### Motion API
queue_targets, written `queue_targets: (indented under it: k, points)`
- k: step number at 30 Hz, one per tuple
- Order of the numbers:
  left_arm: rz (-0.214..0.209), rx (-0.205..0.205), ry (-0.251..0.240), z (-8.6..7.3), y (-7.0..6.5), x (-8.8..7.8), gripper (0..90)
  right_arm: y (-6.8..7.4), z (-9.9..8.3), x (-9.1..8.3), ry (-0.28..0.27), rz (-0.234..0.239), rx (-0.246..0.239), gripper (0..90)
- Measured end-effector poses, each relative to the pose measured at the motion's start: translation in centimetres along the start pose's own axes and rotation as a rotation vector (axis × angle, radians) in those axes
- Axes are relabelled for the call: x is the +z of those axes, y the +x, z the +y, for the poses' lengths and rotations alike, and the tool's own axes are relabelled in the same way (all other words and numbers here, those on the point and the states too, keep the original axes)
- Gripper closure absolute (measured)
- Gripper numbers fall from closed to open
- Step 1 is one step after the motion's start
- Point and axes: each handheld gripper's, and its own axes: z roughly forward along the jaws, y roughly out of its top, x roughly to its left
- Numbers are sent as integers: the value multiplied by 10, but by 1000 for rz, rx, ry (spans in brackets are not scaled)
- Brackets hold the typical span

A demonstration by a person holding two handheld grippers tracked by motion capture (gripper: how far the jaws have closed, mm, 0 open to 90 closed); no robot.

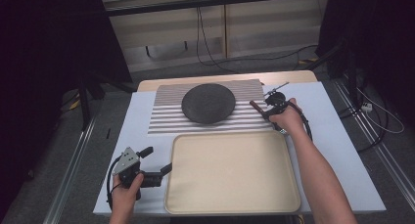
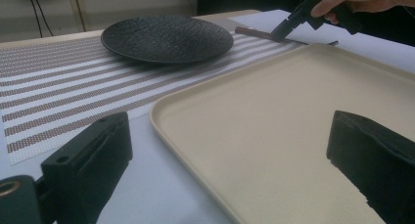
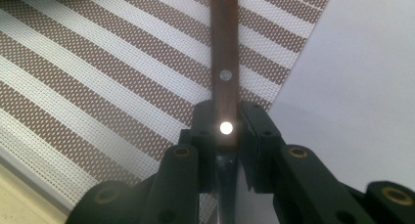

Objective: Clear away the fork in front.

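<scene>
A white table (image 1: 337, 150) holds a striped placemat (image 1: 166, 117), a dark plate (image 1: 208, 103) and a beige tray (image 1: 232, 172). The right gripper (image 3: 226, 128) pinches a wooden-handled knife (image 3: 224, 62) at the mat's right edge. The left gripper (image 1: 157, 162), spread wide, rests left of the tray.

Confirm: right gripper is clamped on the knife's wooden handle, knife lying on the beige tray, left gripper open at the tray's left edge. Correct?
Not quite. The knife lies on the striped placemat by the black plate, not on the beige tray, as the right gripper view shows. The right gripper is clamped on its wooden handle; the left gripper is open.
</scene>
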Motion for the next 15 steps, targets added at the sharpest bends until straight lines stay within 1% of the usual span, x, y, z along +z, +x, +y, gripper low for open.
queue_targets:
  k: [2, 5, 6, 7, 10, 12, 13, 15]
  points:
    - [0, 6, 6, 0, 0, 0, 32, 0, 5, 1, 35, 1, -8, 780]
    - [0, 9, 9, 0, 0, 0, 33, -1, 5, 1, 35, 7, -9, 781]
    - [2, 10, 8, 0, 0, 0, 33, -6, 0, 1, 2, 45, 16, 782]
    - [2, 12, 10, 0, 0, -1, 33, -6, 0, 1, 2, 45, 16, 782]
    - [0, 19, 14, 0, -1, -3, 33, -9, 0, 1, 0, 65, 22, 782]
    - [2, 15, 4, 1, -1, -4, 33, -12, 0, 1, 0, 83, 28, 783]
    - [2, 6, -5, 1, -1, -4, 33, -11, 0, 1, 0, 78, 20, 783]
    - [2, 2, -8, 1, 0, -4, 32, -10, -1, 0, -3, 71, 11, 783]
